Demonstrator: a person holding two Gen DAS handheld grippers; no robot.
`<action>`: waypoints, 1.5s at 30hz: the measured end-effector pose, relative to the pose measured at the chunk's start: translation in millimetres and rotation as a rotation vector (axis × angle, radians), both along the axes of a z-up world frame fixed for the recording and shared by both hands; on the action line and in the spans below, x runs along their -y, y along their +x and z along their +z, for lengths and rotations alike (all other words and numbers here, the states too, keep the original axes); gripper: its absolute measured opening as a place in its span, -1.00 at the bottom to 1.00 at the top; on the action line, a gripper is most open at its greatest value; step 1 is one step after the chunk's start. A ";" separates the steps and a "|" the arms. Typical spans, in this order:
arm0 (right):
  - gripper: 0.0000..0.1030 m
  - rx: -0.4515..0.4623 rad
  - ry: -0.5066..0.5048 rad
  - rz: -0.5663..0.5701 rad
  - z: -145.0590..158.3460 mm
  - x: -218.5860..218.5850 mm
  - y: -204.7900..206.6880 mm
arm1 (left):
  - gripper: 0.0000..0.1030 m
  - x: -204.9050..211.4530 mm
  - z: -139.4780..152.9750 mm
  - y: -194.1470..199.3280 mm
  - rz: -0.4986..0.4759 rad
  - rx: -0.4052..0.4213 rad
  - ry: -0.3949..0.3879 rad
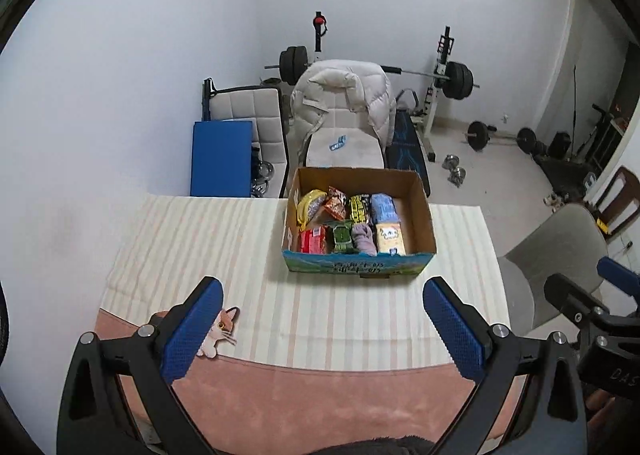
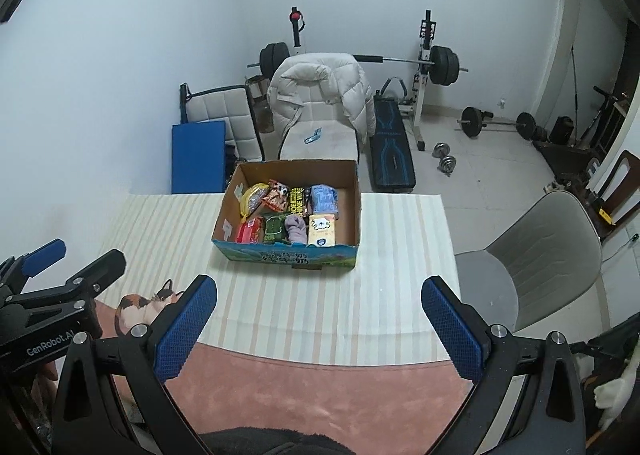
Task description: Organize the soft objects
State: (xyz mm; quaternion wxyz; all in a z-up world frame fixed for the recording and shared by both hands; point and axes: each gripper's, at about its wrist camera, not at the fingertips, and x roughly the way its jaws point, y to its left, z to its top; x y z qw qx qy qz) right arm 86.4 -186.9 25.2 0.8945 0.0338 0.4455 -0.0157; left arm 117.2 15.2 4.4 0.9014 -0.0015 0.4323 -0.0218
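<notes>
A small calico cat plush (image 1: pixel 221 331) lies near the tabletop's near left corner, where the striped cloth (image 1: pixel 320 319) meets the pink cover (image 1: pixel 320 395), its long axis slanting from near-left to far-right with the head pointing toward the far side. The left gripper (image 1: pixel 324 331) hangs above the near edge, fingers (image 1: pixel 192 335) spread wide and holding nothing, the left one just over the plush. The right gripper (image 2: pixel 320 327) is likewise released and empty. Toward the far edge sits an open cardboard box (image 1: pixel 420 211) packed with snack packets and a rolled grey sock (image 1: pixel 363 239).
</notes>
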 end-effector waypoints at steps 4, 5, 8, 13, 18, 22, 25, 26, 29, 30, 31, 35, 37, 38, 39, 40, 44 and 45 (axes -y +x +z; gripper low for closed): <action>1.00 0.010 -0.024 -0.026 -6.6 0.2 7.9 | 0.99 -3.2 -5.4 10.0 0.017 0.001 0.004; 1.00 0.012 -0.030 -0.032 -8.5 0.5 10.6 | 0.99 -2.8 -7.1 12.2 0.015 -0.002 0.013; 1.00 0.016 -0.034 -0.042 -13.7 1.2 18.0 | 0.99 -2.8 -12.4 17.7 0.020 0.004 0.015; 1.00 0.017 -0.056 -0.057 -19.8 1.6 29.5 | 0.99 -3.0 -19.8 26.8 0.032 0.008 0.037; 1.00 0.011 -0.066 -0.067 -27.7 1.5 42.5 | 0.99 -3.4 -22.8 33.4 0.041 0.017 0.028; 1.00 0.001 -0.072 -0.073 -33.1 2.2 50.0 | 0.99 -3.1 -26.8 38.9 0.046 0.015 0.030; 1.00 -0.007 -0.071 -0.075 -36.7 2.8 53.6 | 0.99 -1.1 -28.8 41.4 0.043 0.011 0.039; 1.00 -0.008 -0.073 -0.075 -36.8 2.7 53.9 | 0.99 -0.2 -30.5 44.0 0.042 0.007 0.041; 1.00 -0.004 -0.077 -0.073 -37.8 1.8 55.5 | 0.99 -0.8 -34.2 44.3 0.037 -0.009 0.033; 1.00 -0.003 -0.081 -0.071 -38.2 1.4 56.6 | 0.99 -1.4 -35.4 45.0 0.036 -0.012 0.031; 1.00 -0.001 -0.086 -0.069 -38.7 1.2 57.3 | 0.99 -1.1 -35.9 45.0 0.035 -0.015 0.032; 1.00 0.005 -0.093 -0.069 -38.2 2.0 59.5 | 0.99 -0.7 -35.6 45.9 0.034 -0.014 0.030; 1.00 0.009 -0.098 -0.070 -37.2 2.1 59.1 | 0.99 -0.7 -35.5 45.8 0.032 -0.009 0.027; 1.00 0.008 -0.100 -0.069 -38.0 2.4 59.8 | 0.99 -0.4 -34.9 45.9 0.032 -0.007 0.027; 1.00 0.008 -0.098 -0.069 -37.0 2.5 59.8 | 0.99 -0.2 -34.3 46.1 0.032 -0.005 0.027; 1.00 0.010 -0.098 -0.069 -36.3 2.2 59.5 | 0.99 0.0 -33.9 46.3 0.032 -0.004 0.027; 1.00 0.017 -0.116 -0.065 -35.7 1.0 60.7 | 0.99 -0.4 -31.8 46.1 0.033 0.001 0.027; 1.00 0.017 -0.116 -0.062 -34.4 -0.3 60.8 | 0.99 -0.3 -31.4 46.0 0.034 0.002 0.027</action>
